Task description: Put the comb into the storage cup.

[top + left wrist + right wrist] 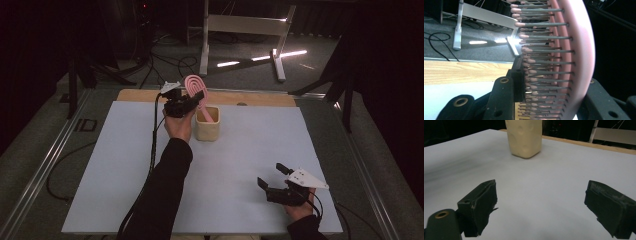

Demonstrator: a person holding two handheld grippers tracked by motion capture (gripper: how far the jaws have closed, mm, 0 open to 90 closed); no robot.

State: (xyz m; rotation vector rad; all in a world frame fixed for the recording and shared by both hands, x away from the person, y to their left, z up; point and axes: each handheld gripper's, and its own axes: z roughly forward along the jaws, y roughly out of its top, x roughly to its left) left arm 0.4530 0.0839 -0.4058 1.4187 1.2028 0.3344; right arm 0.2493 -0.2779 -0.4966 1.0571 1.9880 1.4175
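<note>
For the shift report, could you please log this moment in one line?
left gripper: shut on pink hairbrush | brush handle in beige cup | right gripper: open, idle

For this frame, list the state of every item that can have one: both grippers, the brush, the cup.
left gripper: shut on the pink hairbrush's head, raised over the cup.
right gripper: open, nothing between the jaws, low over the white mat.
pink hairbrush: tilted, handle down in the cup, head sticking out.
beige cup: upright on the mat, holding the brush handle.
</note>
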